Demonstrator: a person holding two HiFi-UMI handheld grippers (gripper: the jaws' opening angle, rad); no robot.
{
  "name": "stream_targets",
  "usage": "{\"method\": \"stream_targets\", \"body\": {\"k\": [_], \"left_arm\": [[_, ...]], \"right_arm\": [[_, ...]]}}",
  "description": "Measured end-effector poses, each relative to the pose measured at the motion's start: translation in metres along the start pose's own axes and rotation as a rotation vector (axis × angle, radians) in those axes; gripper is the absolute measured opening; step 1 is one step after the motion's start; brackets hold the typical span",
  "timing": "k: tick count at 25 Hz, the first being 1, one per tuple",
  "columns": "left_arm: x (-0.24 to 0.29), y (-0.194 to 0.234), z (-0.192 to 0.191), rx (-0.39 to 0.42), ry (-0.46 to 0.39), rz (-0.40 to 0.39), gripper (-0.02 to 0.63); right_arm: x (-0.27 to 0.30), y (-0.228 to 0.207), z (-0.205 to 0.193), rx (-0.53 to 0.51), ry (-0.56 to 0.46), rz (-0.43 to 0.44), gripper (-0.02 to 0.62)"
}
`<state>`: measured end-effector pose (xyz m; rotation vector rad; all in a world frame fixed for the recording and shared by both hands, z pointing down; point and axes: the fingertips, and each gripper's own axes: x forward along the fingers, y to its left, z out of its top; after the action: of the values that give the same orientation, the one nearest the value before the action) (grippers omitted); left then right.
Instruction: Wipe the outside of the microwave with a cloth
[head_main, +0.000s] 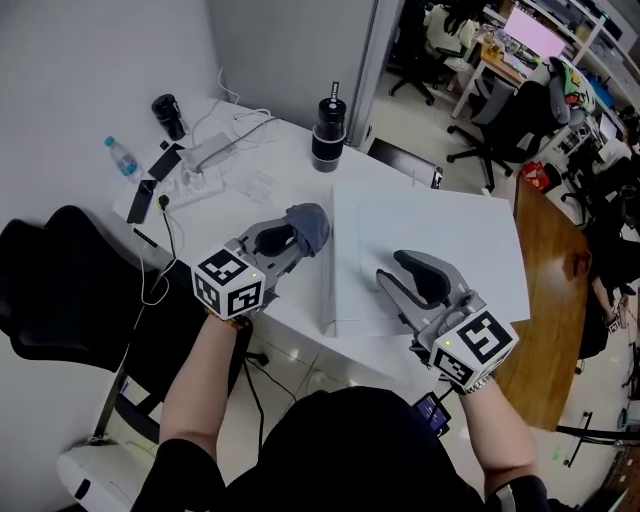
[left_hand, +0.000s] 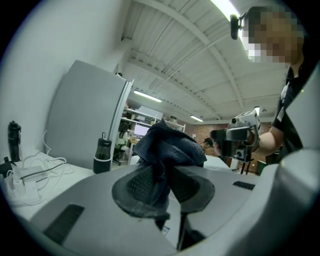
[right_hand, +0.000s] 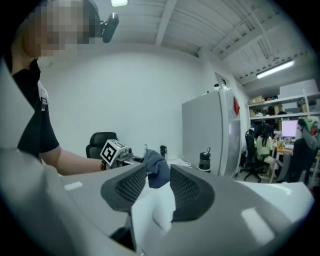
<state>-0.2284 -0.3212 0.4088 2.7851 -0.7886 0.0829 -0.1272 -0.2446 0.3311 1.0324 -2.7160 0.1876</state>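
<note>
A white microwave (head_main: 450, 235) stands on the white table, and I see its flat top from above. My left gripper (head_main: 292, 236) hangs just left of it, shut on a dark blue-grey cloth (head_main: 311, 225) that bunches out past the fingertips. In the left gripper view the cloth (left_hand: 169, 146) is pinched between the pads of that gripper (left_hand: 165, 184). My right gripper (head_main: 398, 271) hovers over the microwave's near part, open, with nothing between its fingers. In the right gripper view its jaws (right_hand: 154, 186) stand apart over the white top (right_hand: 159, 212), with the cloth (right_hand: 156, 171) beyond them.
A black tumbler (head_main: 328, 124) stands behind the microwave. At the table's far left lie a power strip with cables (head_main: 203, 156), a water bottle (head_main: 121, 156) and a dark phone (head_main: 142, 201). A black chair (head_main: 60, 285) stands left; a wooden table (head_main: 548, 300) and office chairs stand right.
</note>
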Motion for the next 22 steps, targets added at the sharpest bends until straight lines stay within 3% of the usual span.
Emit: {"method": "stream_targets", "body": {"k": [11,19,22], "left_arm": [[-0.038,-0.111,0.054,0.006,-0.059,-0.441,0.078],[-0.051,-0.143,0.047,-0.028,-0.007,-0.627,0.078],[-0.055,-0.15,0.044,-0.043,0.008,-0.669,0.078]], "right_arm": [[0.016,0.04,0.013,-0.01,-0.026,0.265,0.27],[0.012,0.072,0.007,0.015,-0.015,0.442,0.273],[0.007,0.084,0.006,0.03,-0.012,0.51,0.239]]}}
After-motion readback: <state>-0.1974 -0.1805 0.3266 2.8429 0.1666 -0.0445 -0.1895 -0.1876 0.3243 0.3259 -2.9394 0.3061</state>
